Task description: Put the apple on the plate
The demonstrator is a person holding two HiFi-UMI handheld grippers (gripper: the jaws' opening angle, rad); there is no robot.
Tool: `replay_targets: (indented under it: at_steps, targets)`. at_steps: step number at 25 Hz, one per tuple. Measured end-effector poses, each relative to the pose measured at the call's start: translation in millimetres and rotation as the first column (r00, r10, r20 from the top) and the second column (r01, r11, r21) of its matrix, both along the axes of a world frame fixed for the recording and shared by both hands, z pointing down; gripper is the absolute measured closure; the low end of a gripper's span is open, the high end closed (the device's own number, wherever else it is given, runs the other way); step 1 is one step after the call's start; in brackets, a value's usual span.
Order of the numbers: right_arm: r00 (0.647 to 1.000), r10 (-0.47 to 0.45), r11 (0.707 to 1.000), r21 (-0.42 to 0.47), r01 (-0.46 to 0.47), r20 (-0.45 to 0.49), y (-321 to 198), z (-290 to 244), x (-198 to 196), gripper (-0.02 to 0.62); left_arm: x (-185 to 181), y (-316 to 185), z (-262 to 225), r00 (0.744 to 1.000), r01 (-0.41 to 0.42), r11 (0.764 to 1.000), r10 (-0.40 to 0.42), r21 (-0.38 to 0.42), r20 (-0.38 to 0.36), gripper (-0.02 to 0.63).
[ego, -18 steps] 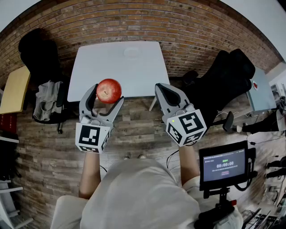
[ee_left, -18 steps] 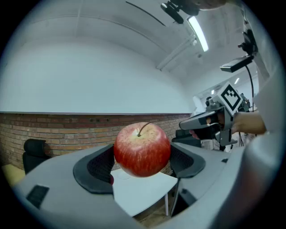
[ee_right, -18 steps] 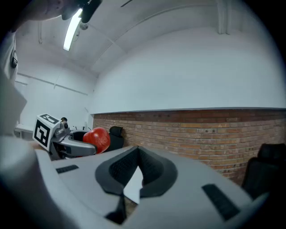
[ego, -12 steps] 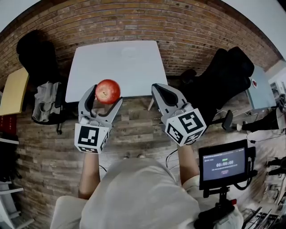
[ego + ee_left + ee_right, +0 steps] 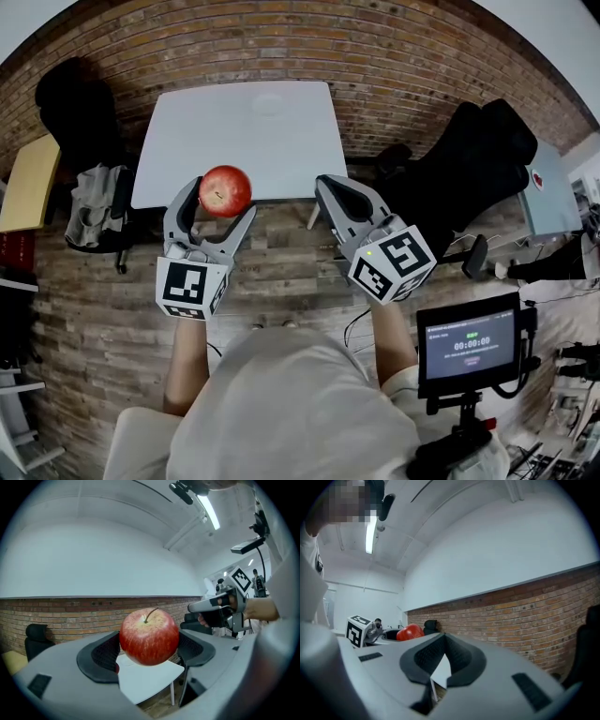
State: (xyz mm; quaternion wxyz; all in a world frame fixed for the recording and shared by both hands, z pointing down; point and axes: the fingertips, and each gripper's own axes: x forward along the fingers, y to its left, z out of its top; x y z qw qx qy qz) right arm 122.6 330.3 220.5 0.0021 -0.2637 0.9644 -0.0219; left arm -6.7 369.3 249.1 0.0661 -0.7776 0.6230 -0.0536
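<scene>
One apple (image 5: 226, 190), red, stem up, clamped between the fingers (image 5: 104, 654) of my left gripper (image 5: 222, 197); the pads press both its sides. It hangs in the air at the desk's near edge, over the wood floor (image 5: 281, 258), not on the plate.

One plate (image 5: 269, 103), white on white and faint, toward the far side of the desk (image 5: 187, 141), well apart from the apple.

One right gripper (image 5: 330, 184), fingers together with nothing between them, held level beside the left gripper with a gap between the two.

Room: the desk top between near edge and plate is bare. The brick wall (image 5: 394, 56) runs just behind the far edge. One black chair (image 5: 75, 103) stands off the left corner, and a second (image 5: 483, 155) off the right.

By view:
- Head view alone shows the plate and one screen (image 5: 469, 347) at lower right.
- Left gripper view shows the apple (image 5: 149, 637) filling the left gripper (image 5: 149, 649), the desk corner under it, and the right gripper (image 5: 213, 606) off to the right.
- Right gripper view shows the right gripper (image 5: 443, 658) with a sliver of desk behind its fingers, and the apple (image 5: 409, 632) small at left beside the left gripper's marker cube (image 5: 358, 631).
</scene>
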Motion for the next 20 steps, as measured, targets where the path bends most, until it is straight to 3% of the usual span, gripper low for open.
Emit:
replay_targets:
  at_steps: [8,20]
  targets:
    - [0.998,-0.056,0.996,-0.068,0.057,0.008,-23,-1,34,0.592,37,-16,-4,1.000,0.031,0.999,-0.031,-0.029,0.001,0.216]
    - [0.996,-0.085,0.988,-0.126,0.088,0.029,-38,10,45,0.592,49,-30,0,0.999,0.042,0.998,-0.042,-0.038,0.006,0.216]
